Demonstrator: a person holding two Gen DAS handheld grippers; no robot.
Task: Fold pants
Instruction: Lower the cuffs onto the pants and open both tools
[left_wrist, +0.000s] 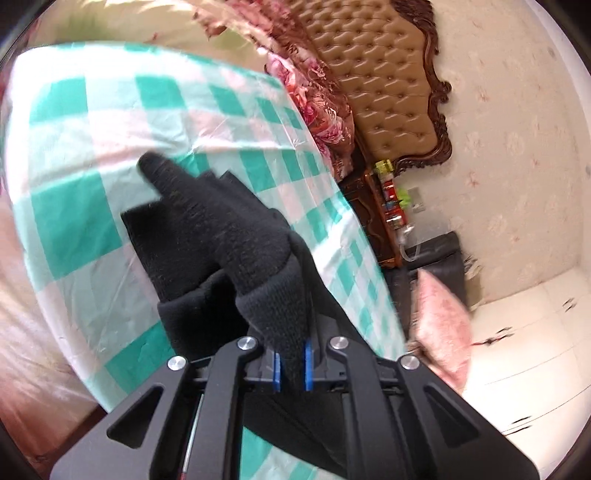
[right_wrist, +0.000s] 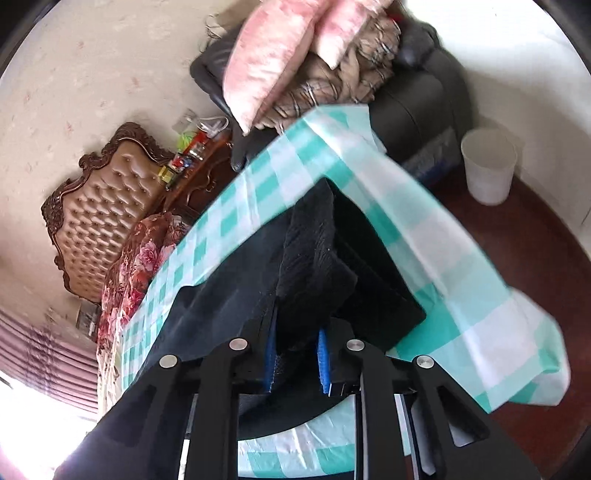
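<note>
- Your work surface is a bed covered with a green and white checked sheet (left_wrist: 92, 122); a corner of that sheet (right_wrist: 436, 236) hangs over the edge in your right view.
- A padded tan headboard (left_wrist: 384, 85) with a dark carved frame stands against the pale flowered wall, and a flowered quilt (left_wrist: 314, 99) is bunched in front of it.
- A dark armchair (right_wrist: 417, 107) sits past the foot of the bed, piled with pink pillows (right_wrist: 269, 62).
- The black pants (left_wrist: 207, 229) lie bunched on the checked sheet, with thick folds rising toward both of your grippers.
- Your left gripper (left_wrist: 291, 369) has its jaws clamped on a ribbed fold of the pants, the blue pads pressed against the cloth on both sides.
- Your right gripper (right_wrist: 297, 358) is likewise closed on a fold of the pants (right_wrist: 317, 258), with black cloth filling the gap between its blue pads.
- A white plastic cup (right_wrist: 487, 166) stands on the dark wood floor beside the armchair.
</note>
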